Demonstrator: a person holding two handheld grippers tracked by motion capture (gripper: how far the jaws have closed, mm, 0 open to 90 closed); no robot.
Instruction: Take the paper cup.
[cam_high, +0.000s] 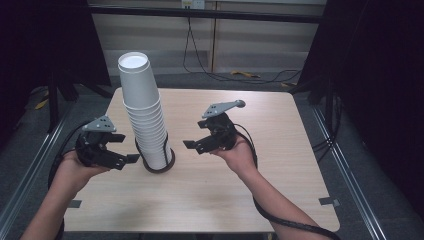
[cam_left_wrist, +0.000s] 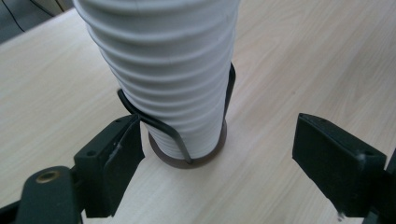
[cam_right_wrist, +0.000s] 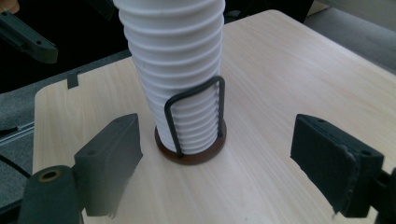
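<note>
A tall stack of white paper cups (cam_high: 143, 110) stands upside down in a dark round holder (cam_high: 159, 165) with black wire loops, left of the table's middle. My left gripper (cam_high: 124, 147) hovers just left of the stack's base, jaws open and empty. My right gripper (cam_high: 191, 144) hangs a short way right of the stack, open with nothing in it. The left gripper view has the cup stack (cam_left_wrist: 168, 79) and the wire holder (cam_left_wrist: 187, 161) close ahead between its jaws. The right gripper view meets the stack (cam_right_wrist: 180, 70) and its holder (cam_right_wrist: 191, 151) from the other side.
The light wooden table (cam_high: 280, 175) has bare room right of and in front of the stack. Dark curtains flank the table. Cables (cam_high: 220, 75) lie on the floor behind it. Metal rails (cam_high: 345, 165) run along both sides.
</note>
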